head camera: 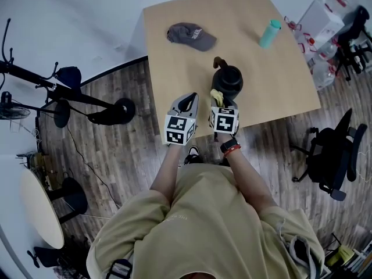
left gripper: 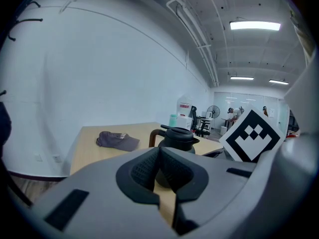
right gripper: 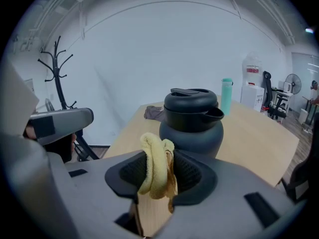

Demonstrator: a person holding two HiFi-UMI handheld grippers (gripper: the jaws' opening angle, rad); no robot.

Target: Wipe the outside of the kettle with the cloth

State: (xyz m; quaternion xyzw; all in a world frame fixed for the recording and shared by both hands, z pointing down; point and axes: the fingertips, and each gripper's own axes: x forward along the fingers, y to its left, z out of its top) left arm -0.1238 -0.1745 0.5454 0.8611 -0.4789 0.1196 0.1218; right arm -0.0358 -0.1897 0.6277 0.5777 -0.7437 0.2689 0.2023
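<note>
A black kettle (head camera: 227, 79) stands near the front edge of the wooden table (head camera: 174, 51); its handle points away from me. My right gripper (head camera: 219, 100) sits just in front of it, shut on a folded yellow cloth (right gripper: 156, 171). In the right gripper view the kettle (right gripper: 193, 121) rises right behind the cloth, a short gap apart. My left gripper (head camera: 187, 104) hovers at the table's front edge, left of the kettle, shut with nothing in it. The left gripper view shows the kettle (left gripper: 175, 138) beyond the closed jaws.
A grey cap (head camera: 190, 36) lies at the table's far left and a teal bottle (head camera: 269, 33) stands at the far right. A black office chair (head camera: 332, 156) sits on the floor to the right. A coat stand (head camera: 58, 92) lies left of the table.
</note>
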